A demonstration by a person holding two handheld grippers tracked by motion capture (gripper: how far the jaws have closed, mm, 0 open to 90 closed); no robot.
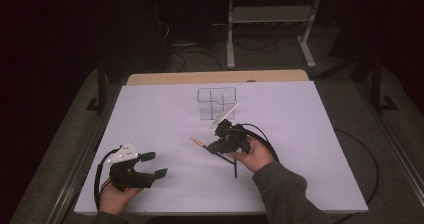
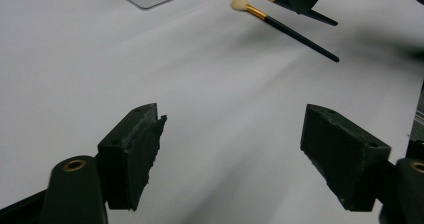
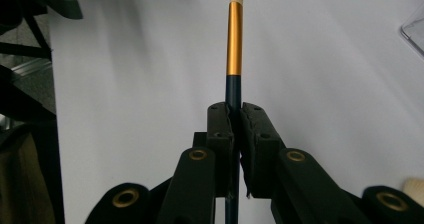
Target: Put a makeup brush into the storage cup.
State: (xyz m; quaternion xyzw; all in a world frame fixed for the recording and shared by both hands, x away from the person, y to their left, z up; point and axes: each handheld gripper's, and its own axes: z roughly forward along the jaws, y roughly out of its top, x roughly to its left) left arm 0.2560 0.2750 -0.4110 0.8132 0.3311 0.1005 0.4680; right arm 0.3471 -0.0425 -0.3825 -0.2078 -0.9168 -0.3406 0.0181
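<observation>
- White table (image 1: 150,114) spans mid-frame; the clear plastic divided organiser (image 1: 216,103) waits at upper centre, likely where the brushes go.
- Left gripper (image 1: 155,165), lower left, idles with jaws spread, nothing between.
- Right gripper (image 1: 216,148), centre, pinches the slim dark-handled makeup brush with gold ferrule and pale tip (image 3: 234,59), carrying it bristles-forward.

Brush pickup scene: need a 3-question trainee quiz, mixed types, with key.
1. True or false: the right gripper is shut on a makeup brush.
2. The left gripper is: A) clamped on a brush, B) open with nothing between its jaws, C) inside the organizer.
3. What lies on the table under the held brush, seen in the left gripper view?

Key: 1 true. 2 B. 3 a second brush, short of the clear organizer.
</observation>
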